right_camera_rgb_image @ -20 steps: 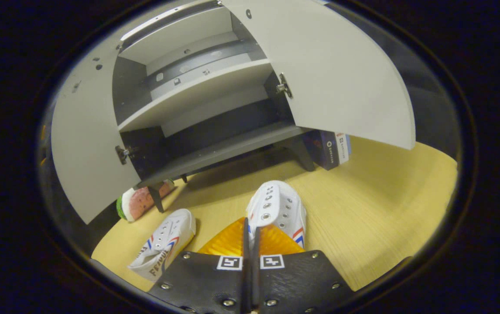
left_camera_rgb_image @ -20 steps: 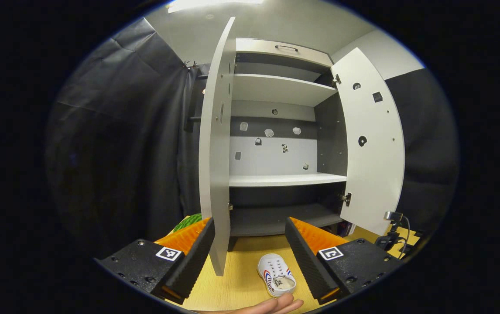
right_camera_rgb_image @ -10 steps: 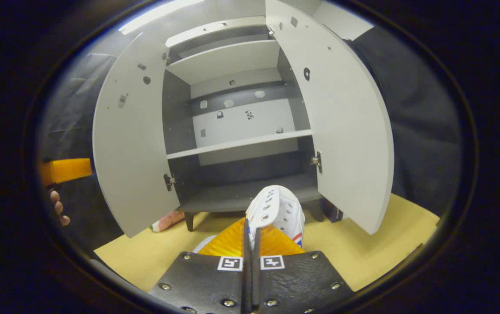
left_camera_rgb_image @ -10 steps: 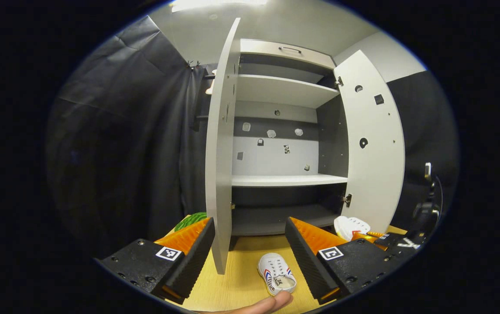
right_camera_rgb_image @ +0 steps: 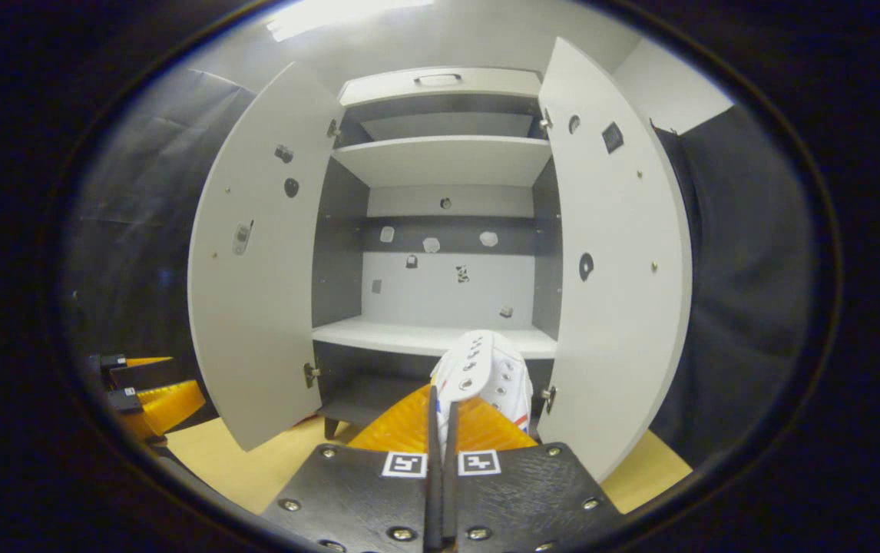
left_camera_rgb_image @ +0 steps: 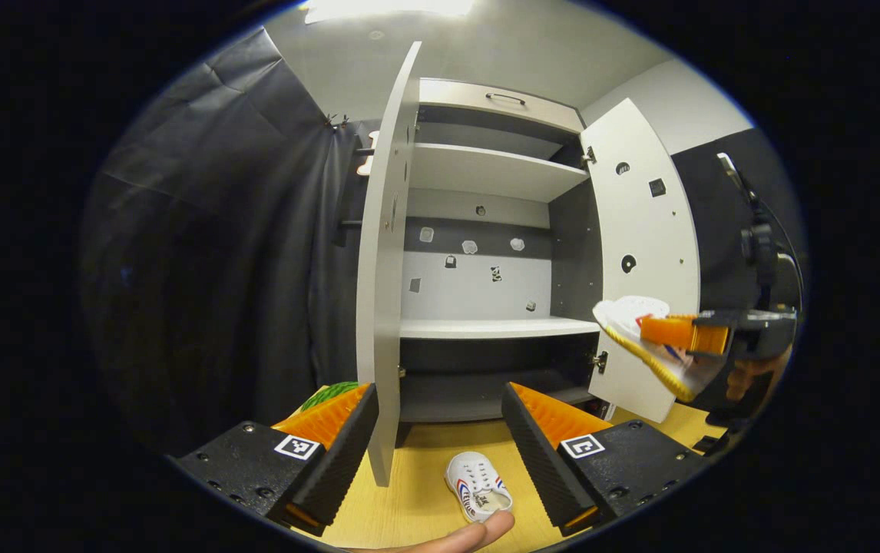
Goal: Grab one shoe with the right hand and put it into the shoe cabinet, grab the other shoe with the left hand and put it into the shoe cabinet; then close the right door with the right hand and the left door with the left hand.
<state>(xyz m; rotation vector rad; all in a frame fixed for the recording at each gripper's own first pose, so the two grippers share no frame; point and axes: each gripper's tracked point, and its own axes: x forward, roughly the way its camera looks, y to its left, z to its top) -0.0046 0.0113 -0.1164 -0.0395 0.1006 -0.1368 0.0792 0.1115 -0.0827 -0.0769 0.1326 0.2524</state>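
Right gripper (right_camera_rgb_image: 440, 430): pinched a white shoe (right_camera_rgb_image: 482, 376), raised before the cabinet's middle shelf (right_camera_rgb_image: 425, 336).
Left gripper (left_camera_rgb_image: 436, 438): spread, above the second shoe (left_camera_rgb_image: 477, 496).
Surface: wooden table (left_camera_rgb_image: 409, 507).
Room: shoe cabinet (left_camera_rgb_image: 486, 253), both doors open.

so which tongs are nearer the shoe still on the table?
Left. The left tongs hang open just above the shoe on the table; the right tongs are raised by the right door, gripping the other shoe.
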